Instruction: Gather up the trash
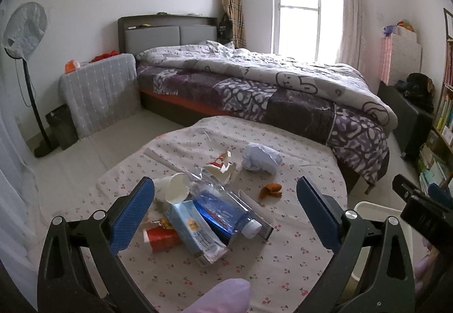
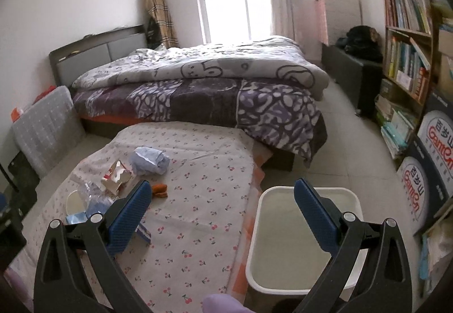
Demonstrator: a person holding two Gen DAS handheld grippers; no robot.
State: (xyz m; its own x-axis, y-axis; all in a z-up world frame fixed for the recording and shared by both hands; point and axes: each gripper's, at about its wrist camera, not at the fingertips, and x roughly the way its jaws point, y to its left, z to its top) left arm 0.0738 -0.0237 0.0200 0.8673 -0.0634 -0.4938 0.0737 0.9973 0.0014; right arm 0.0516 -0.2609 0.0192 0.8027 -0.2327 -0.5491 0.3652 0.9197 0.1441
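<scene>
The left gripper (image 1: 225,209) hangs above the trash pile (image 1: 203,214) on the table (image 1: 283,265), its jaws wide apart and empty, probably so it can take the bottle (image 1: 223,207) or the carton (image 1: 195,231). The right gripper (image 2: 222,215) is also wide open and holds nothing; it waits beside the white bin (image 2: 300,242), which stands close to the table edge, likely for short drops.

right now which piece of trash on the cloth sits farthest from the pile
The small orange scrap, lying alone on the cherry-print cloth. The crumpled pale-blue paper wad is next to the torn carton; the clear plastic bottle with blue label lies in the pile.
</scene>
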